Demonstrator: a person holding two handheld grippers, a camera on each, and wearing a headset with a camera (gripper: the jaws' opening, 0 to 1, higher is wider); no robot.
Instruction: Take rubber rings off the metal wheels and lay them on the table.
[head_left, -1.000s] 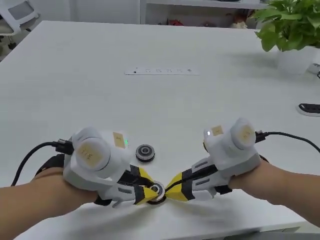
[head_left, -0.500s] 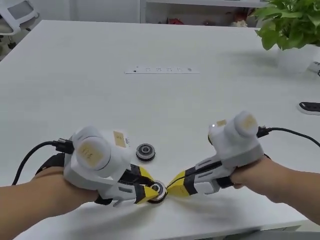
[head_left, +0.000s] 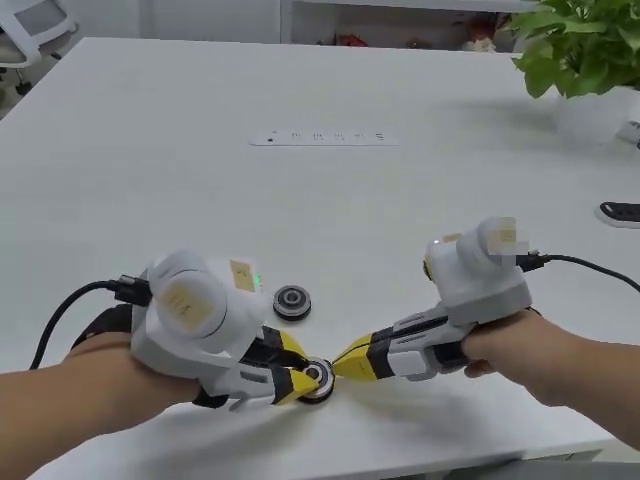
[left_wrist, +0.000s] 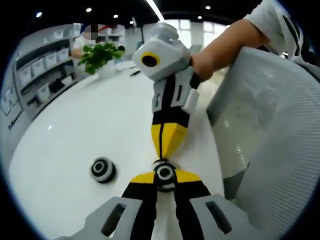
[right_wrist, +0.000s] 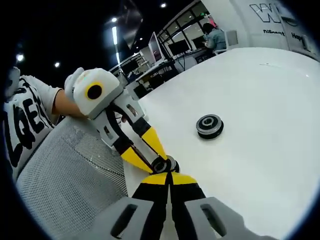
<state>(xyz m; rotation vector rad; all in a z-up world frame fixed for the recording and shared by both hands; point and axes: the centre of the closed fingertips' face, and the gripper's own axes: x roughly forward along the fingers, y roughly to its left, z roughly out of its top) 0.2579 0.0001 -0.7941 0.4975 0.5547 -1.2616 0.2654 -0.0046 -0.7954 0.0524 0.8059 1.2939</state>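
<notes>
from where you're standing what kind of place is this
Most likely an office or lab workroom: a big white table, a potted plant at its far right, an office chair beyond it, and shelves of storage bins along the wall in the left gripper view.

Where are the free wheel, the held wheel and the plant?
free wheel (head_left: 291, 301): head view, on its top face.
held wheel (head_left: 316, 376): head view, on its metal hub.
plant (head_left: 575, 45): head view, on its leaves.
</notes>
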